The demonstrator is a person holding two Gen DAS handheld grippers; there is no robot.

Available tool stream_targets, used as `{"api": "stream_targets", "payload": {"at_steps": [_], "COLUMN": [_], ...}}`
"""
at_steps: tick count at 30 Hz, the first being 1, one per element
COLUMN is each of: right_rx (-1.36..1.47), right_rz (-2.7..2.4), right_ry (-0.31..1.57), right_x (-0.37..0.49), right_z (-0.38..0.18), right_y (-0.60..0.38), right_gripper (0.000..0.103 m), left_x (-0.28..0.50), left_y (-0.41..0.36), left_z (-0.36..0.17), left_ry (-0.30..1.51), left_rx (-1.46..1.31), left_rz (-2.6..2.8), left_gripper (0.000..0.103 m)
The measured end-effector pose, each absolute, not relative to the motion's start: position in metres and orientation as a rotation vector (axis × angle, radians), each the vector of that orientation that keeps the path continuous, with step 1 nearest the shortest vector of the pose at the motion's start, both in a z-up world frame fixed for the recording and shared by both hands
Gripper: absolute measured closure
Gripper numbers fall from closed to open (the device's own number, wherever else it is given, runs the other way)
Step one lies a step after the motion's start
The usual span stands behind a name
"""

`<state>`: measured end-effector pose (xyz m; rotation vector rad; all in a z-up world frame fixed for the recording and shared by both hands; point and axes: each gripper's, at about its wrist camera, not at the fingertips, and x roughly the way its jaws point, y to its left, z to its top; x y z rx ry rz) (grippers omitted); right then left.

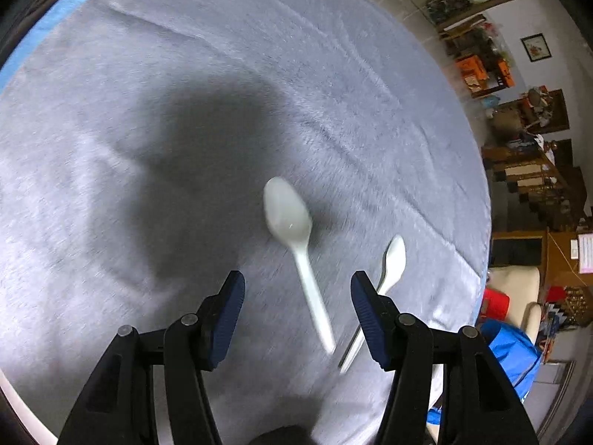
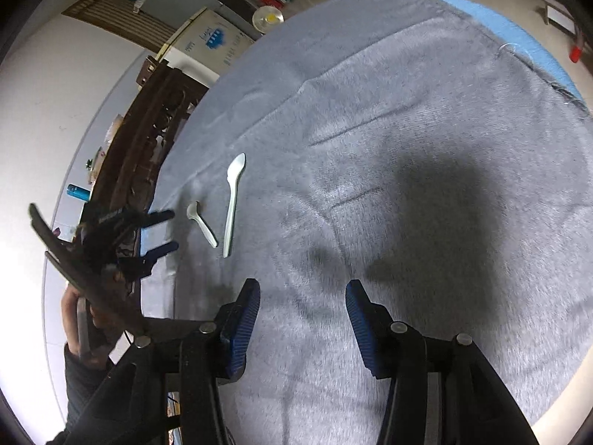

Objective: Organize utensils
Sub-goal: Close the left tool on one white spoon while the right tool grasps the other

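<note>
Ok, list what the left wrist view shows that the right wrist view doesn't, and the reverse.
Left wrist view only: the nearer spoon seen large, its handle between the open left gripper fingers.

Right wrist view only: the open, empty right gripper, and the hand carrying the left gripper.

Both: the grey cloth, the two white spoons, including the farther spoon, and the left gripper.

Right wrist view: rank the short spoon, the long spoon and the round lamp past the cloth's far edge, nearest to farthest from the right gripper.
From the right gripper, whose jaws stand open over bare cloth:
1. Short spoon and long spoon, side by side on the grey cloth, up and left; too close to call.
2. Round lamp, beyond the cloth's far edge, at the top.
</note>
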<state>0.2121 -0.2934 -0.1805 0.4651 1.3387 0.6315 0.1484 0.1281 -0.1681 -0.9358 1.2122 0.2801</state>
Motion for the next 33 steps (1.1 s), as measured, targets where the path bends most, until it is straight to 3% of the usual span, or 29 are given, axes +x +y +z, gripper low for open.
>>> {"api": "stream_targets", "payload": {"at_steps": [2, 5, 8, 10, 22, 27, 33], "right_rx": [0.46, 0.453, 0.431, 0.411, 0.133, 0.044, -0.14], "right_rz": [0.632, 0.633, 0.639, 0.641, 0.743, 0.742, 0.679], "right_ry": [1.345, 1.355, 1.359, 1.368, 1.492, 1.53, 1.535], "right_x": [0.216, 0.225, 0.233, 0.241, 0.302, 0.32, 0.331], "right_z": [-0.185, -0.188, -0.188, -0.189, -0.195, -0.2, -0.198], "right_y": [-0.29, -0.287, -0.282, -0.276, -0.156, -0.104, -0.055], "right_gripper": [0.052, 0.052, 0.052, 0.052, 0.052, 0.051, 0.049], "left_x": [0.162, 0.178, 0.189, 0.195, 0.217, 0.225, 0.232], "left_y": [0.125, 0.118, 0.114, 0.116, 0.094, 0.092, 0.093], "left_z": [-0.173, -0.18, -0.179, -0.179, -0.171, -0.171, -0.169], "left_ry": [1.226, 1.276, 1.299, 1.329, 1.471, 1.477, 1.47], "left_rx": [-0.928, -0.874, -0.793, -0.731, -0.291, -0.269, -0.268], "left_rz": [0.292, 0.284, 0.256, 0.256, 0.062, 0.079, 0.09], "left_gripper": [0.044, 0.063, 0.068, 0.093, 0.094, 0.082, 0.079]}}
